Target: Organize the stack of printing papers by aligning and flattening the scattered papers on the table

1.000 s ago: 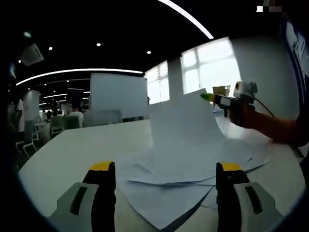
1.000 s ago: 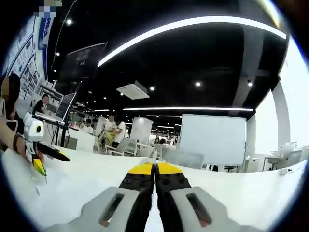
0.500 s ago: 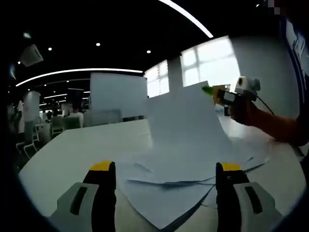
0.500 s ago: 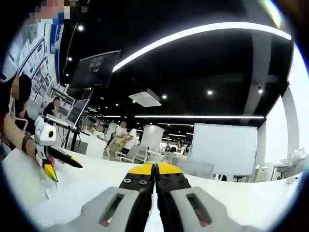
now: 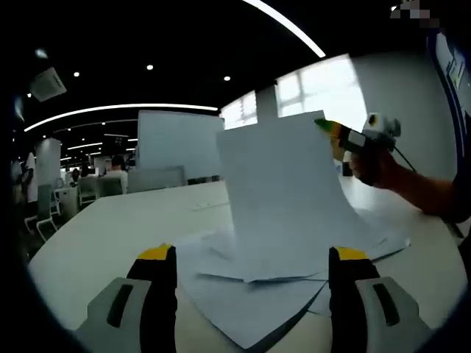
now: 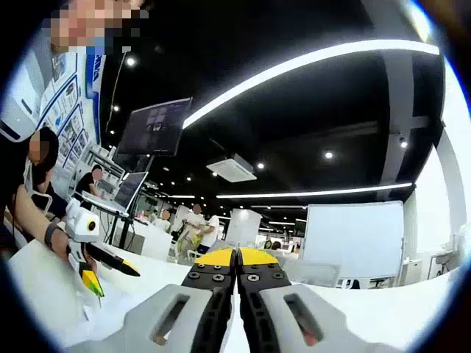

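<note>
In the left gripper view, the left tool (image 5: 250, 257) hovers low over the white table (image 5: 110, 228) with its two yellow-tipped jaws set wide apart and nothing between them. Just beyond the jaws lie the scattered papers (image 5: 250, 290), overlapping at odd angles with corners pointing different ways, so the pile is not yet squared or flat. One lifted sheet (image 5: 283, 184) stands up from the pile, its lower edge resting among the other papers and its upper corner pinched by the right tool (image 5: 331, 131), which comes in from the right in a person's hand (image 5: 375, 162). Holding the sheet by that top corner looks like a way to raise it free of the heap so it can be laid back in line with the rest. The left tool's open, waiting stance beside the pile suggests it is kept ready to steady or press the papers.

In the right gripper view, the right tool (image 6: 237, 259) has its jaws pressed together; the thin sheet between them cannot be made out here. The left tool (image 6: 94, 279) shows at the left edge, above the pale table (image 6: 412, 316).
</note>
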A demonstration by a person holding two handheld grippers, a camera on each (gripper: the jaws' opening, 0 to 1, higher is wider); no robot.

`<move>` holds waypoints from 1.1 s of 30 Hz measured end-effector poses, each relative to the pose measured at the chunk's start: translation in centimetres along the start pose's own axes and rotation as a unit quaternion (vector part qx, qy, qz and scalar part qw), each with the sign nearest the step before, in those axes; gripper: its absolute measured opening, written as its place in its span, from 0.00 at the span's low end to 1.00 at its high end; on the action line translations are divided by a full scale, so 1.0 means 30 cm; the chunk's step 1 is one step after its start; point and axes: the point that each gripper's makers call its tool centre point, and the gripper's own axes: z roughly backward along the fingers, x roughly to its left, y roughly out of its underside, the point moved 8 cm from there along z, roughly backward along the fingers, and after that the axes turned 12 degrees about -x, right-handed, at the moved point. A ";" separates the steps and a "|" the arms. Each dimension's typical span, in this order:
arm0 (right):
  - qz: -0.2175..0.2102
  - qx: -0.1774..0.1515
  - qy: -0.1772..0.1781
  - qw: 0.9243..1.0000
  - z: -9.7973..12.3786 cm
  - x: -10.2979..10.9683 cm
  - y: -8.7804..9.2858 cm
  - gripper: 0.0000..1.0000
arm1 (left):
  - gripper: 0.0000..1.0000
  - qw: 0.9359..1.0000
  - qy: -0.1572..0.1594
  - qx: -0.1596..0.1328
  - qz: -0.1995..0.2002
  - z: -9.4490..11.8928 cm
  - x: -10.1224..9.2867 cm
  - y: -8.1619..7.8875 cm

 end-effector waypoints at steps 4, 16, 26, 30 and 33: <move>-0.005 -0.016 -0.009 1.000 -0.003 0.007 -0.015 0.00 | 0.87 1.000 0.000 0.000 0.000 0.001 -0.001 0.000; -0.018 -0.050 -0.052 0.997 -0.013 0.053 -0.060 0.00 | 0.87 1.000 0.001 -0.001 0.000 0.001 -0.002 0.001; -0.020 -0.066 -0.062 0.996 -0.011 0.062 -0.092 0.00 | 0.87 1.000 -0.001 0.000 0.000 0.000 -0.002 0.001; -0.018 -0.071 -0.068 0.995 -0.013 0.067 -0.104 0.00 | 0.87 1.000 -0.001 -0.001 0.000 0.000 -0.001 0.001; -0.013 -0.074 -0.073 0.994 -0.015 0.070 -0.111 0.00 | 0.87 1.000 -0.001 -0.001 0.000 -0.001 -0.001 0.001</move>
